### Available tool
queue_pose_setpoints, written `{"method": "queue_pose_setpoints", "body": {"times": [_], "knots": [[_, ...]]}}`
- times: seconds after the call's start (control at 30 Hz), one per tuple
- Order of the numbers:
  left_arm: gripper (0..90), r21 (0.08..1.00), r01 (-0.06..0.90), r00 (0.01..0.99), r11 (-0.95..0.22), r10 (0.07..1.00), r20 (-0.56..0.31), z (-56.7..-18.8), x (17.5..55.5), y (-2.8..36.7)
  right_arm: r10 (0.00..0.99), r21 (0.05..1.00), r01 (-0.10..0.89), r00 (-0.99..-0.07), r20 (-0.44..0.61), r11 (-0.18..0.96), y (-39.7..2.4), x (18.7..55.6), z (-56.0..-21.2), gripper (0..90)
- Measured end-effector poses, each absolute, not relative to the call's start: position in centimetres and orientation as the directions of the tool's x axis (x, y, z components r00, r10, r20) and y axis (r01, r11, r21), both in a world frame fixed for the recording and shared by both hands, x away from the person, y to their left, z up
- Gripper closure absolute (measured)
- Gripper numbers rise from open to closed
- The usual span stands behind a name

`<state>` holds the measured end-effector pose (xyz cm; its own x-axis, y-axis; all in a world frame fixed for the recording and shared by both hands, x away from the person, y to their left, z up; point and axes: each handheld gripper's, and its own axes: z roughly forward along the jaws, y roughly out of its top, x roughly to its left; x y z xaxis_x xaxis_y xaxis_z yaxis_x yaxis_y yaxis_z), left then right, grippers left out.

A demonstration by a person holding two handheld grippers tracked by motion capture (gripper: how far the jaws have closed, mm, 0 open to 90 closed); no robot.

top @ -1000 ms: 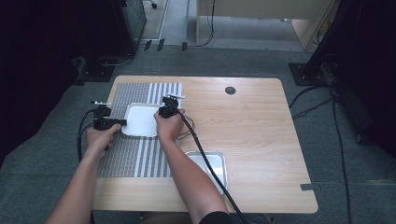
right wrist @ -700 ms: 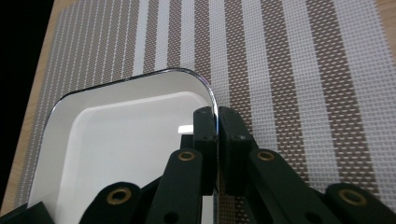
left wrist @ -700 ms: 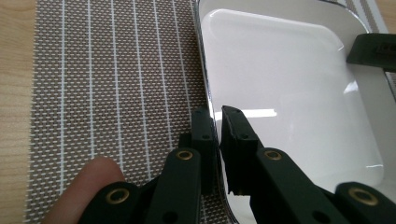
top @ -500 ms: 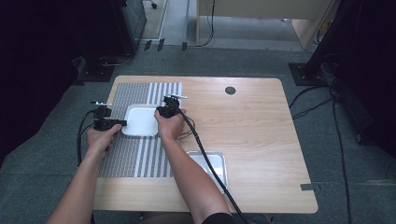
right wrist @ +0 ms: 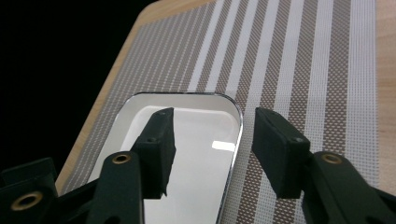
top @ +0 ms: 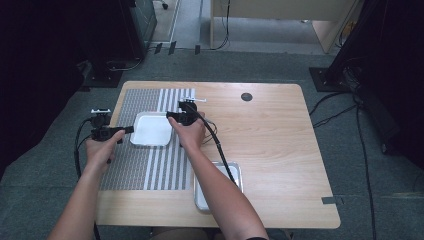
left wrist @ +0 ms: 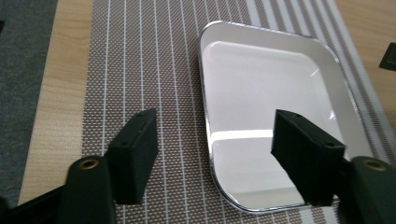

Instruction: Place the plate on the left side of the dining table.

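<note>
White tray (top: 151,129) lies flat on striped mat (top: 150,165); left gripper (top: 126,129) and right gripper (top: 170,116) straddle its opposite rims, jaws just opening, released, pads off the rim.

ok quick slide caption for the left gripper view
Open left gripper straddling the rim of a white tray on a striped placemat.

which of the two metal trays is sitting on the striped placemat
The tray between the two grippers, at the far left of the table. It lies on the striped placemat. The other tray rests on bare wood near the front edge, under the person's right forearm.
</note>
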<state>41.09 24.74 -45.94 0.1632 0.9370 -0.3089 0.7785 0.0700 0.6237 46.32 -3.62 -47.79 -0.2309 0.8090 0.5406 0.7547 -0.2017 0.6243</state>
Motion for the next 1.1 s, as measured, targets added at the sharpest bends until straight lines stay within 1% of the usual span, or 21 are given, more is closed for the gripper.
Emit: {"method": "queue_pose_setpoints", "body": {"times": [0.07,0.1,0.13,0.23,0.33,0.37,0.5,0.6,0.67,0.77,0.87,0.9,1.07,1.1], "knots": [[25.4,0.644,0.762,0.176,0.075,0.932,-0.317,-45.5,40.6,24.8,0.822,0.653,0.742,-0.271,0.501,-0.154,-4.0,46.1,-47.6,42.2],[22.6,0.653,0.753,0.182,0.079,0.929,-0.322,-45.2,40.3,24.8,0.832,0.67,0.738,-0.321,0.452,-0.079,-4.5,45.9,-47.4,41.8],[21.8,0.665,0.742,0.184,0.089,0.926,-0.329,-44.9,40.1,24.8,0.83,0.678,0.732,-0.34,0.442,-0.061,-4.8,45.8,-47.2,40.5],[20.3,0.697,0.708,0.198,0.109,0.917,-0.345,-44.1,39.1,24.8,0.829,0.695,0.718,-0.362,0.427,-0.045,-5.4,45.4,-46.7,36.2],[16.3,0.715,0.694,0.237,0.08,0.913,-0.332,-43.7,38.3,24.2,0.809,0.707,0.705,-0.384,0.445,-0.054,-6.5,44.9,-46.1,30.9],[16.3,0.721,0.689,0.247,0.069,0.913,-0.324,-43.6,38.0,23.9,0.805,0.713,0.699,-0.39,0.447,-0.057,-6.8,44.6,-45.9,30.1],[16.1,0.744,0.666,0.278,0.065,0.903,-0.328,-43.4,36.8,23.2,0.808,0.73,0.683,-0.413,0.42,-0.03,-8.0,43.7,-45.1,30.0],[15.5,0.736,0.673,0.266,0.078,0.903,-0.338,-43.6,36.2,23.0,0.797,0.737,0.676,-0.434,0.419,-0.02,-8.8,42.9,-44.8,29.3],[13.1,0.728,0.682,0.258,0.07,0.908,-0.33,-43.9,36.0,22.8,0.798,0.74,0.672,-0.44,0.412,-0.012,-9.2,42.4,-44.7,29.1],[12.0,0.727,0.684,0.267,0.053,0.91,-0.318,-44.0,35.5,22.4,0.8,0.743,0.669,-0.442,0.406,-0.008,-9.7,41.8,-44.6,29.2],[12.5,0.734,0.677,0.264,0.045,0.917,-0.3,-43.8,35.0,22.2,0.805,0.75,0.661,-0.443,0.394,-0.003,-10.3,41.1,-44.3,29.1],[14.0,0.737,0.674,0.268,0.046,0.915,-0.302,-43.8,34.7,22.2,0.808,0.755,0.656,-0.445,0.386,0.0,-10.5,40.9,-44.2,29.1],[13.9,0.742,0.668,0.289,0.044,0.905,-0.313,-43.6,33.7,22.0,0.815,0.763,0.647,-0.442,0.374,0.0,-11.9,39.9,-43.9,28.3],[13.9,0.745,0.666,0.287,0.036,0.91,-0.3,-43.7,33.5,22.0,0.816,0.766,0.642,-0.443,0.371,0.001,-12.1,39.7,-43.8,28.2]]}}
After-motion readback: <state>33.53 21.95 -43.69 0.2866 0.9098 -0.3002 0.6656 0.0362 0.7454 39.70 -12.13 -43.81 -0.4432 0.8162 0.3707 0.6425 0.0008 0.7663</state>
